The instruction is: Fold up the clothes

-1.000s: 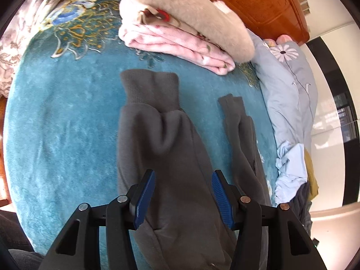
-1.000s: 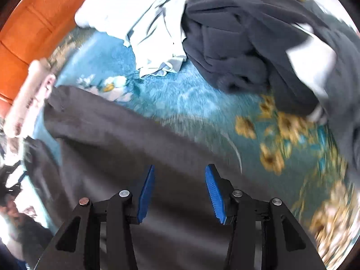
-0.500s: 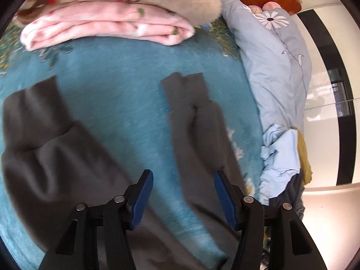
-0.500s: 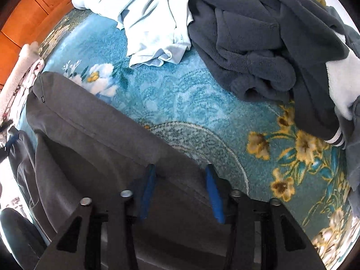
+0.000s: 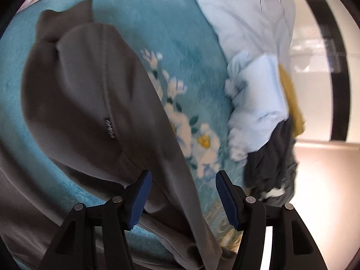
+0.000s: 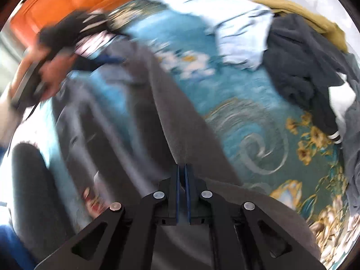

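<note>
Lying spread on the teal floral blanket (image 5: pixel 198 33), the grey pants (image 5: pixel 90 85) reach with one cuffed leg toward the upper left in the left view. Our right tongs (image 6: pixel 182 180) are pinched tight on a fold of the pants' cloth. Our left tongs (image 5: pixel 183 193) stand wide apart, hovering over the pants' edge and holding nothing. Near the blanket's far side sit a pale blue shirt (image 6: pixel 243 33) and a dark fleece pile (image 6: pixel 297 67).

Black hand-held gripper (image 5: pixel 183 194), blue pads (image 5: pixel 140 196)
</note>
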A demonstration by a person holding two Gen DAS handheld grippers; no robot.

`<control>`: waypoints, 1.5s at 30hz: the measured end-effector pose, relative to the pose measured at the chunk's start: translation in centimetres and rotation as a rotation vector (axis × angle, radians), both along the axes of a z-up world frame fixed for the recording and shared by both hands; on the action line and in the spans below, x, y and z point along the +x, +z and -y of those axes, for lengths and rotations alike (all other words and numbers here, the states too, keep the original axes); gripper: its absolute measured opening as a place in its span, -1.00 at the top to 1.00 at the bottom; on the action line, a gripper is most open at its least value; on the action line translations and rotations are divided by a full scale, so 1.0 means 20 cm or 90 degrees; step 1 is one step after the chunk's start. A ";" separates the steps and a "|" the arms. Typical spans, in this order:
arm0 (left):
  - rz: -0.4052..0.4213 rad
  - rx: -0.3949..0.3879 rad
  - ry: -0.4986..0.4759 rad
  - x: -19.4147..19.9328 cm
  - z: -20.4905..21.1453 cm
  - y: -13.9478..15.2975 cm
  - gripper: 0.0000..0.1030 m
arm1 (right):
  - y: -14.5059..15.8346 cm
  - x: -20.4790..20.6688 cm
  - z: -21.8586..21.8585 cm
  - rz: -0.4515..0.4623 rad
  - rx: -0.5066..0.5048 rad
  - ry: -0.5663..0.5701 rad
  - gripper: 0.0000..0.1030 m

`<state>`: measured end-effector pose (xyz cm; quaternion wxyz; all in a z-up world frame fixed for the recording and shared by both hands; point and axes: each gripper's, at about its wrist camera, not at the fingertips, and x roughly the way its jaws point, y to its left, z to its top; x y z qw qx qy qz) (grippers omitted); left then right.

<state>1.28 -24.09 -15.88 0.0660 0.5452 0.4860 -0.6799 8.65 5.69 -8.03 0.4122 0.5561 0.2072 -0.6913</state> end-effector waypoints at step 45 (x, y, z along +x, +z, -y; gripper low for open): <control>-0.075 -0.041 0.161 1.02 0.42 0.05 0.15 | -0.07 0.58 0.02 0.141 -0.008 -0.001 0.92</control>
